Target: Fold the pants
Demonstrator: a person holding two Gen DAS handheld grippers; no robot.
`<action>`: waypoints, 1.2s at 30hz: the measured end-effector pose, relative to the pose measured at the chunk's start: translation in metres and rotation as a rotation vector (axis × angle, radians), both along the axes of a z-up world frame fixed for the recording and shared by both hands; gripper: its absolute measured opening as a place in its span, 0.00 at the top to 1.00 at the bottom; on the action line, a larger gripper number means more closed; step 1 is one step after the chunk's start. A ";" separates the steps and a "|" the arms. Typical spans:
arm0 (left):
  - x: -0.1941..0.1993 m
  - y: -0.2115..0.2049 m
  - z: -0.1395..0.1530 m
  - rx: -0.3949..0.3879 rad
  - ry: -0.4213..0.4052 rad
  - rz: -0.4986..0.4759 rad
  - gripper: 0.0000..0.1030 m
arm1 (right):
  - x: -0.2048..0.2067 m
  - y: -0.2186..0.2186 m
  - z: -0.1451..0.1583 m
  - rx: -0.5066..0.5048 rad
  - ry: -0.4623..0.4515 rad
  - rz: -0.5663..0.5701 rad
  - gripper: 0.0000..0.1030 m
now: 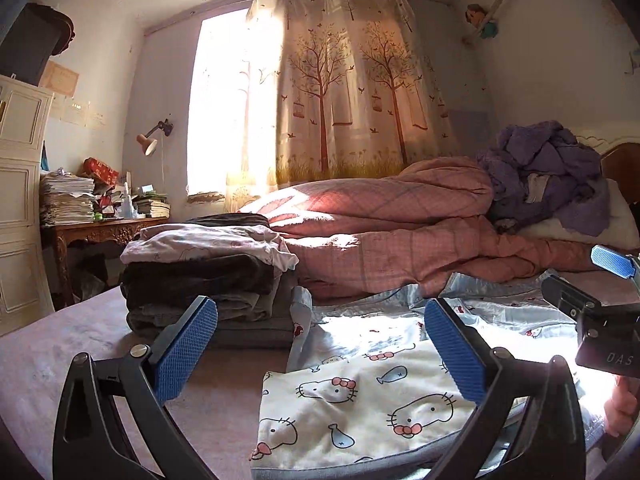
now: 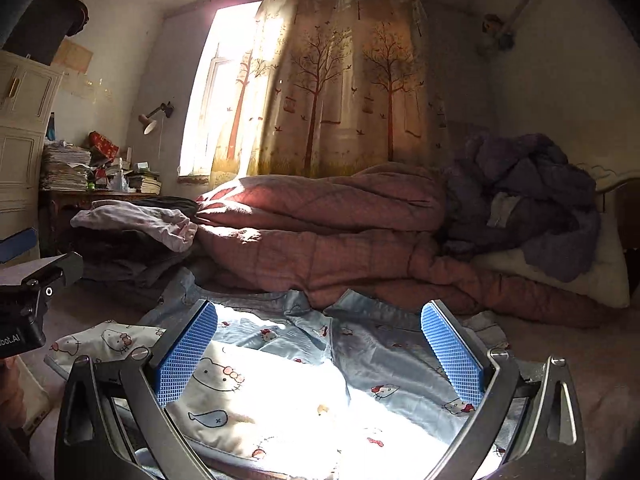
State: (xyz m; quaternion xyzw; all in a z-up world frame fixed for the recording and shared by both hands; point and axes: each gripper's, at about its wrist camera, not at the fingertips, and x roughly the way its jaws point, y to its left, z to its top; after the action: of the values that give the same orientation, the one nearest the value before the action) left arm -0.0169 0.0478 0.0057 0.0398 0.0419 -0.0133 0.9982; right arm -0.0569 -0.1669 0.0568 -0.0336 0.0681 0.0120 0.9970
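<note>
The pants are light cotton with a cartoon cat and fish print, lying flat on the bed just beyond my left gripper. That gripper is open, blue pads wide apart, nothing between them. In the right wrist view the same pants spread under and ahead of my right gripper, also open and empty above the cloth. A pale blue printed part is rumpled at the far side. The right gripper shows at the right edge of the left view, the left gripper's body at the left edge of the right view.
A stack of folded clothes stands at the left on the bed. A rolled pink quilt and a purple blanket heap lie behind. A cluttered wooden desk and white cabinet sit at the far left by the curtained window.
</note>
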 end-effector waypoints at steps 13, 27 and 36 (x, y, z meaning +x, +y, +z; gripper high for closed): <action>0.003 0.002 -0.009 -0.003 0.030 0.020 0.00 | 0.009 -0.002 -0.008 0.024 0.059 0.028 0.00; -0.001 0.002 -0.007 -0.009 0.014 0.024 0.00 | 0.008 0.000 -0.008 0.021 0.062 0.020 0.00; -0.003 -0.001 -0.008 -0.002 0.004 0.030 0.00 | 0.010 0.001 -0.009 0.021 0.070 0.027 0.00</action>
State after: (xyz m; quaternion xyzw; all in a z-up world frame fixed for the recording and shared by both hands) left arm -0.0201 0.0473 -0.0020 0.0380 0.0444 0.0017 0.9983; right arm -0.0466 -0.1661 0.0483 -0.0236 0.1023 0.0274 0.9941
